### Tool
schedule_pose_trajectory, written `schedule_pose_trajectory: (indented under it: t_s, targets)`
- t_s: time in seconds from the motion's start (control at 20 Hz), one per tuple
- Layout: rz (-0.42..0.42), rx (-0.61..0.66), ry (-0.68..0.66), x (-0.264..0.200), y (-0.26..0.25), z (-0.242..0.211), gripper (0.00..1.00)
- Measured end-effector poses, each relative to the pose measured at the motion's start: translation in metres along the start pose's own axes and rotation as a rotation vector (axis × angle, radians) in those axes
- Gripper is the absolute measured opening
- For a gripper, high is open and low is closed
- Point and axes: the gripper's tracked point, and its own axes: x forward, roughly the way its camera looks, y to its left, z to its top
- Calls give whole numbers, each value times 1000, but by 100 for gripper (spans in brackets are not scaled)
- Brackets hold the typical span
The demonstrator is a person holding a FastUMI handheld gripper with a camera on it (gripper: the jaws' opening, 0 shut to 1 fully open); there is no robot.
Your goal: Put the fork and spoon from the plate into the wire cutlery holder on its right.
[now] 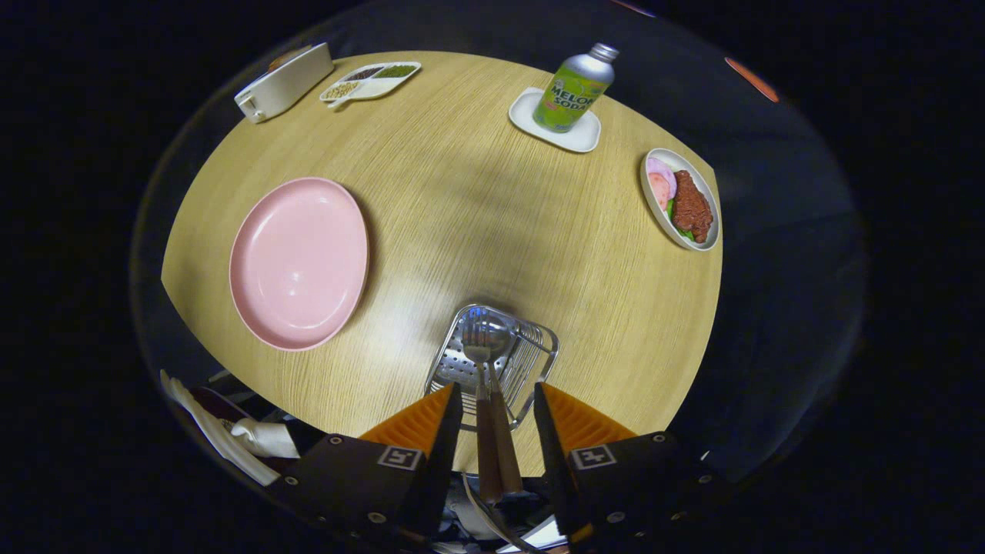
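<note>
The wire cutlery holder [531, 362] stands on the wooden table just ahead of my fingers. A fork [476, 350] and a spoon [495, 332] stand in it, metal heads down and brown handles rising toward me. Both handles pass through the gap between my fingers without either finger pressing on them. My gripper [498, 400] is open, hanging over the holder. To the left of the holder lies the pink plate [298, 261], with nothing on it.
A green soda bottle [577, 88] stands on a white coaster at the far side. An oval dish of food [681, 200] sits at the right edge. A white divided tray [371, 80] and a white box [283, 82] lie far left.
</note>
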Motion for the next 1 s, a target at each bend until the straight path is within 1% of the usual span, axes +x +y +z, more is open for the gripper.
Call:
schedule_pose_trajectory:
  t_s: [0.05, 0.2, 0.4, 0.5, 0.6, 0.75, 0.8, 0.85, 0.9, 0.95, 1.0]
  targets:
    - [4, 36, -37, -4, 0, 3, 67]
    - [49, 188, -211, -21, 6, 22, 99]
    - [32, 365, -479, -45, 5, 53, 100]
    - [58, 415, -581, -61, 17, 60, 100]
    - [41, 460, -645, -71, 18, 60, 100]
    - [-20, 509, -710, -91, 15, 49, 100]
    - [-29, 539, -747, -102, 15, 49, 100]
    - [-20, 558, -782, -112, 17, 53, 100]
    - [-1, 555, -805, -123, 22, 55, 100]
    - [-4, 543, -823, -130, 24, 56, 100]
    - [-30, 528, -841, -139, 19, 57, 100]
